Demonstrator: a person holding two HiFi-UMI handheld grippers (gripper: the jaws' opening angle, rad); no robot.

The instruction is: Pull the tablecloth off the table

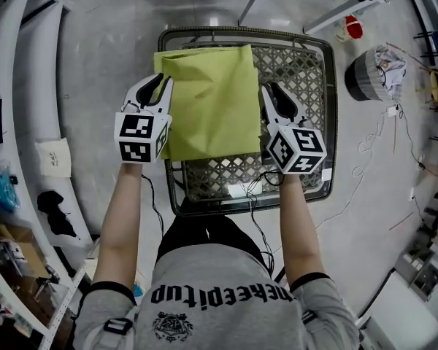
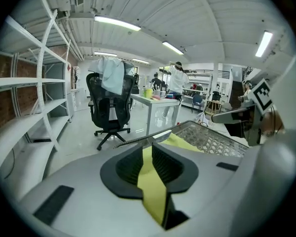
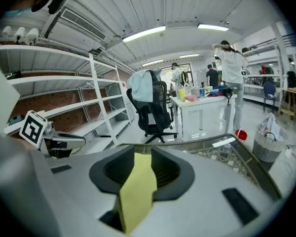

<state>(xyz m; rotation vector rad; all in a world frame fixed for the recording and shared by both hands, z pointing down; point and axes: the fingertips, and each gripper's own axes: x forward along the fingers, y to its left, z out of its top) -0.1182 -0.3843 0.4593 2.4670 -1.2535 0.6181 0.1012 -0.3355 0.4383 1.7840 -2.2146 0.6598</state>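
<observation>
On the mesh-topped bench [image 1: 306, 71] the yellow-green tablecloth [image 1: 212, 100] lies folded over its left and middle; the left tongs [image 1: 160, 86] and right tongs [image 1: 269, 93] flank it, both parted, a cloth edge lying loose between each pair, the right pair wider

The bench [image 1: 317, 86] is a dark-rimmed metal lattice standing on the grey floor [image 1: 117, 42]. A folded yellow-green cloth [image 1: 212, 100] lies flat on its left part and reaches the left rim. The lattice shows uncovered to the right and along the near edge.
</observation>
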